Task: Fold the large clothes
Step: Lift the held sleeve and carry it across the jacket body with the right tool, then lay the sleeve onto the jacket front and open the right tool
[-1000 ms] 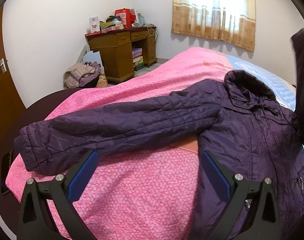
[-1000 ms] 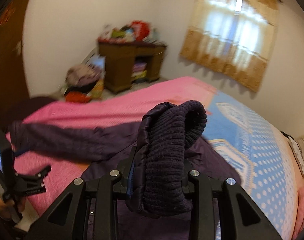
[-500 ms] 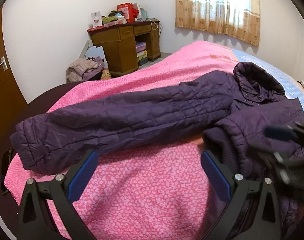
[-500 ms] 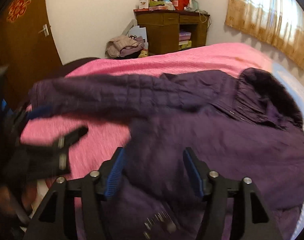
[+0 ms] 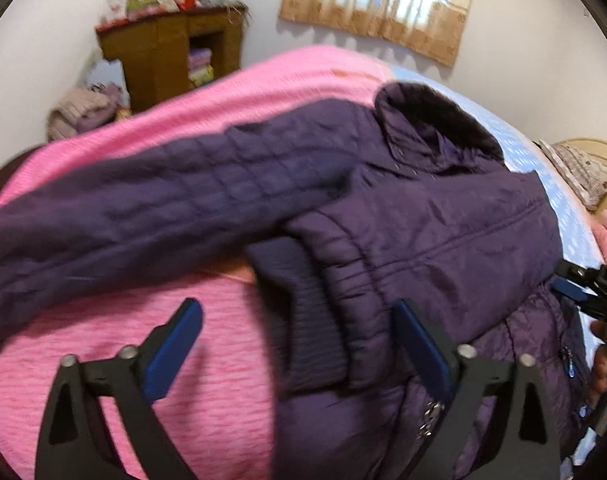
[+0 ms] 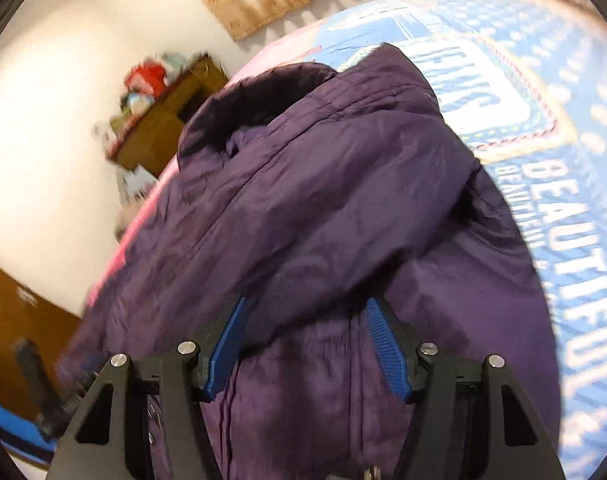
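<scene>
A dark purple quilted jacket (image 5: 443, 216) lies front up on the bed. One sleeve (image 5: 163, 200) stretches out to the left over the pink blanket. The other sleeve is folded across the chest, its ribbed cuff (image 5: 303, 320) lying between the blue pads of my left gripper (image 5: 297, 316), which is open just above it. My right gripper (image 6: 305, 312) is open and empty, close over the jacket body (image 6: 323, 208); it also shows at the right edge of the left wrist view (image 5: 583, 292). The fur-lined collar (image 5: 443, 120) points toward the window.
The bed has a pink blanket (image 5: 183, 360) and a blue printed sheet (image 6: 563, 120). A wooden desk (image 5: 171, 60) piled with boxes stands by the far wall, with a heap of clothes (image 5: 83, 116) on the floor beside it. A curtained window (image 5: 383, 4) is behind.
The right gripper carried the far sleeve's cuff over the chest, let go and drew back to the right. The left gripper moved right, from the outstretched sleeve to the dropped cuff.
</scene>
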